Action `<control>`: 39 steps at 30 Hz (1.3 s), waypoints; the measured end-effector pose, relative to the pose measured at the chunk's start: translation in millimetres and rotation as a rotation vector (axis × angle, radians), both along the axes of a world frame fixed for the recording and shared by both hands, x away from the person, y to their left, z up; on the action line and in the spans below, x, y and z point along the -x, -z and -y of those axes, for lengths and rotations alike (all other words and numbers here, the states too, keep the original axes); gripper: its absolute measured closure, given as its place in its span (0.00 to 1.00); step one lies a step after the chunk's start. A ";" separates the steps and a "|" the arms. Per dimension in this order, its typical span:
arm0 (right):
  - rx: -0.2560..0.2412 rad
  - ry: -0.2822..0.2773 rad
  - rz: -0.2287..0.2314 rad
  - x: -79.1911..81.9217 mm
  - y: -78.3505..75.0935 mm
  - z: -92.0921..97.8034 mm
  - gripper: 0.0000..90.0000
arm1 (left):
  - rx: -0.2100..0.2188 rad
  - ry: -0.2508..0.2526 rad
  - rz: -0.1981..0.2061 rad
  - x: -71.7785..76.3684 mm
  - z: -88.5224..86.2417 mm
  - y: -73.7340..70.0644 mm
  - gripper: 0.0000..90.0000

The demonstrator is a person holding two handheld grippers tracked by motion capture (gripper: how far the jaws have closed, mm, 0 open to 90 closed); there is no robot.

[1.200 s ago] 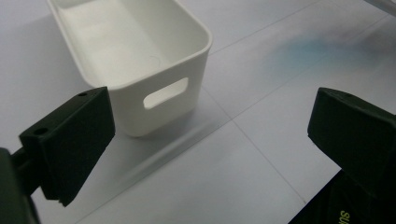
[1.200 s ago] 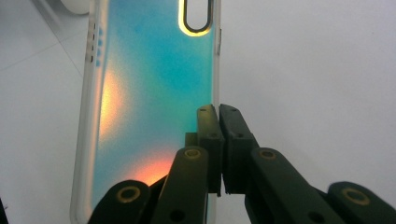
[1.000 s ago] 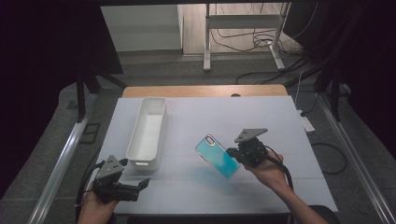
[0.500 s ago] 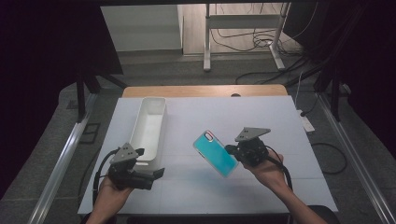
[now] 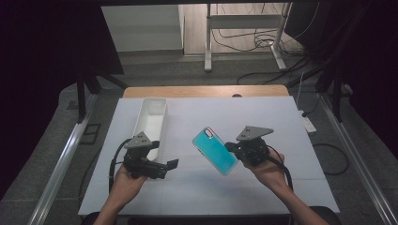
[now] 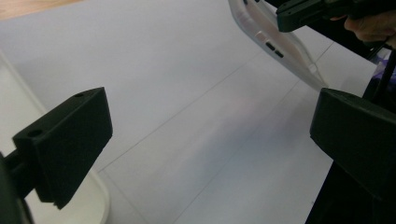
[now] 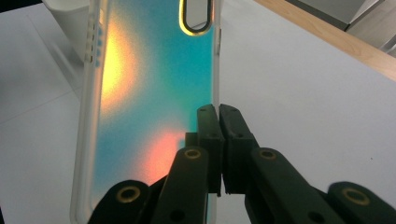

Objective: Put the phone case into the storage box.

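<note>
A teal phone case [image 5: 215, 150] with a white rim and a camera cut-out hangs tilted above the white table [image 5: 202, 187], and my right gripper [image 5: 230, 149] is shut on its right edge. In the right gripper view the case [image 7: 140, 93] glows teal with orange patches, its edge pinched where the two jaws of my right gripper [image 7: 218, 112] meet. My left gripper [image 5: 172, 165] stands open at the front left, pointing right toward the case, with nothing between its jaws. The left gripper view looks past my left gripper [image 6: 210, 135] to the case's white rim [image 6: 280, 44] at the upper right.
A long white tray [image 5: 151, 119] lies at the left back of the table, just behind my left hand; its rim [image 6: 100, 205] shows in the left gripper view. A wooden edge [image 5: 206, 91] runs along the table's far side. Cables trail on the floor beyond.
My left gripper has moved up and right from the front left corner, toward the table's middle. The right gripper still holds the case in about the same place.
</note>
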State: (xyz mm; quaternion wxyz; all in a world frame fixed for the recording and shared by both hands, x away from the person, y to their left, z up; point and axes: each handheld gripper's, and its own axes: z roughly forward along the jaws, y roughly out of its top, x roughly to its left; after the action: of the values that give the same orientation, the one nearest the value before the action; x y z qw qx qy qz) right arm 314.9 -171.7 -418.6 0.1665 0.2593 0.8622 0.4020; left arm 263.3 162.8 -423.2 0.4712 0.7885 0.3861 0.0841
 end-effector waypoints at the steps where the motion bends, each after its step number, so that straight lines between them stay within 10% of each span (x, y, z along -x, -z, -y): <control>1: -0.002 0.000 0.003 0.1 -0.4 -0.4 0.98 | 0.004 0.005 0.001 -1.9 2.1 -0.4 0.00; 12: -0.010 0.005 0.025 0.0 -4.2 -3.0 0.98 | 0.006 0.096 -0.012 -20.4 27.9 0.3 0.00; 39: -0.011 -0.012 0.052 3.5 -5.8 -14.6 0.98 | 0.068 0.108 -0.111 -44.5 56.8 -2.5 0.00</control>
State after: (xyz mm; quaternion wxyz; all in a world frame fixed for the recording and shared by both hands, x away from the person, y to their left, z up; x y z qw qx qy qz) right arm 311.4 -157.1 -412.8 0.1850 0.2446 0.8568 0.4145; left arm 307.9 106.0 -420.6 0.4796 0.7951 0.3711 0.0018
